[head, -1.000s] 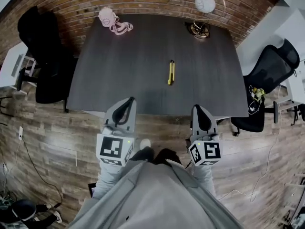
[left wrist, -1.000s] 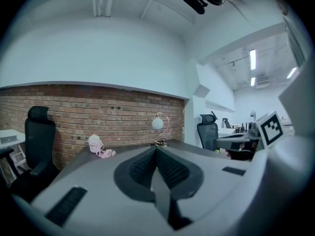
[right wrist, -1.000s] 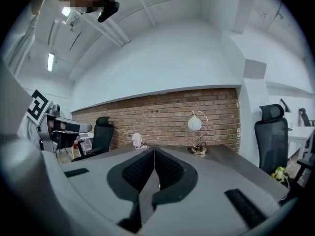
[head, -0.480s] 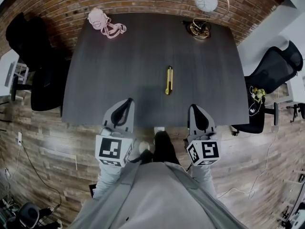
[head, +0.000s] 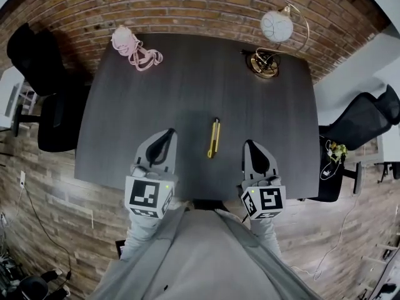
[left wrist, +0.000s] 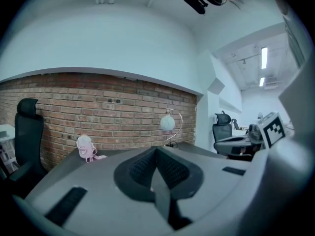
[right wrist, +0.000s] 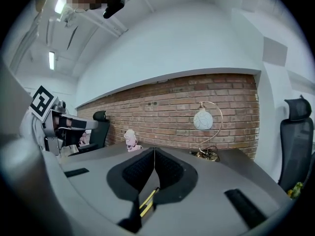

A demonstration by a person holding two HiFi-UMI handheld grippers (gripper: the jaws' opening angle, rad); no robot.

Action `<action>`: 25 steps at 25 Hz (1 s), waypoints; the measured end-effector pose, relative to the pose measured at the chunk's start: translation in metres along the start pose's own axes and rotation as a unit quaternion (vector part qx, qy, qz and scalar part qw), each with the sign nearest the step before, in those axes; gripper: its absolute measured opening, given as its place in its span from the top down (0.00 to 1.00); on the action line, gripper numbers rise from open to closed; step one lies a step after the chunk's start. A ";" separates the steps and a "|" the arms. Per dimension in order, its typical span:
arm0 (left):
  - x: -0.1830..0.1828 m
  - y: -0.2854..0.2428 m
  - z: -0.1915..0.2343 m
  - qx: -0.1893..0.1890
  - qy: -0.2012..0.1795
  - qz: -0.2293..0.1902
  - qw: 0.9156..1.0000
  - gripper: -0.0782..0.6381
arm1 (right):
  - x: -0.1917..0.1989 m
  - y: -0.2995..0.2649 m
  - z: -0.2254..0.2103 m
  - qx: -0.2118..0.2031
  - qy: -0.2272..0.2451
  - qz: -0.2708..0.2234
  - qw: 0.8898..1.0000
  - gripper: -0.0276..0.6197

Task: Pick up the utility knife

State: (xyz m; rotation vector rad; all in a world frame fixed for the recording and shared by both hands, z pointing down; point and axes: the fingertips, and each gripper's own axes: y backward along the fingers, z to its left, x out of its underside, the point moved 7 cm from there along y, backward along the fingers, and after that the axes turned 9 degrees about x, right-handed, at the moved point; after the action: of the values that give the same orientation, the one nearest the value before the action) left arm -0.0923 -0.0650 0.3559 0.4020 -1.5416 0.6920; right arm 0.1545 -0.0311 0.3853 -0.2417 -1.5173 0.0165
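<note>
Dark table (head: 125, 117) now sits under both tongs. Left gripper (head: 169, 133) and right gripper (head: 250, 145), jaws together and empty, have advanced. Utility knife (head: 214, 138) lies between them, so the reach looks nearly done.

Dark table (head: 156, 99), seen from above, mostly bare. The utility knife (head: 214, 138) lies alone near the front edge with open tabletop on every side. The left gripper (head: 169, 132) and right gripper (head: 250, 144) flank it at the near edge, each with an unblocked path to it. A pink bundle (head: 130, 44) and a globe lamp (head: 272, 42) sit well apart at the far corners. A brick wall (head: 200, 5) closes the far side, and black office chairs (head: 47, 80) stand off both ends.
</note>
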 end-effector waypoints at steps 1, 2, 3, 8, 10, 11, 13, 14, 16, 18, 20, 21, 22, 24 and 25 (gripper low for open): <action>-0.002 -0.007 0.000 -0.003 0.000 0.000 1.000 0.87 | -0.001 -0.006 -0.005 -0.004 -0.002 0.000 1.000 0.93; -0.004 -0.013 0.001 -0.006 -0.001 0.000 1.000 0.87 | -0.002 -0.012 -0.009 -0.008 -0.006 -0.001 1.000 0.93; -0.006 -0.019 0.001 -0.009 -0.001 0.000 1.000 0.87 | -0.003 -0.018 -0.014 -0.012 -0.010 -0.001 1.000 0.93; -0.011 -0.035 0.001 -0.023 -0.001 0.000 1.000 0.87 | -0.005 -0.037 -0.029 -0.028 -0.015 -0.002 0.999 0.93; -0.011 -0.038 0.001 -0.025 -0.001 0.003 1.000 0.87 | -0.004 -0.040 -0.032 -0.029 -0.016 0.000 0.999 0.93; -0.011 -0.039 0.002 -0.026 -0.001 0.004 1.000 0.87 | -0.004 -0.042 -0.033 -0.029 -0.017 0.001 0.999 0.93; -0.011 -0.040 0.003 -0.024 -0.001 0.005 1.000 0.87 | -0.002 -0.043 -0.033 -0.027 -0.019 0.003 0.999 0.93; -0.010 -0.041 0.003 -0.022 -0.001 0.005 1.000 0.87 | 0.000 -0.043 -0.033 -0.026 -0.019 0.005 0.999 0.93; -0.011 -0.043 0.005 -0.017 -0.001 0.008 1.000 0.87 | 0.000 -0.044 -0.032 -0.024 -0.019 0.008 0.999 0.93; -0.013 -0.046 0.008 -0.011 -0.001 0.008 1.000 0.87 | -0.001 -0.047 -0.031 -0.022 -0.019 0.010 1.000 0.93; -0.014 -0.049 0.009 -0.006 0.000 0.008 1.000 0.87 | -0.001 -0.048 -0.031 -0.019 -0.020 0.012 1.000 0.93; -0.014 -0.050 0.010 -0.004 0.000 0.007 1.000 0.87 | -0.001 -0.049 -0.031 -0.018 -0.020 0.013 1.000 0.93; -0.013 -0.051 0.010 -0.002 0.000 0.007 1.000 0.87 | 0.000 -0.050 -0.030 -0.017 -0.020 0.015 1.000 0.93; -0.012 -0.053 0.010 0.001 0.002 0.007 1.000 0.87 | 0.001 -0.052 -0.029 -0.018 -0.022 0.019 0.999 0.93; -0.012 -0.054 0.010 0.003 0.003 0.007 1.000 0.87 | 0.002 -0.053 -0.028 -0.018 -0.022 0.021 0.999 0.93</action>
State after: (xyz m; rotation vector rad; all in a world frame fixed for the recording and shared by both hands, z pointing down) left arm -0.0648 -0.1143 0.3546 0.3937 -1.5389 0.7096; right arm 0.1748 -0.0867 0.3954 -0.3036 -1.5582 0.0270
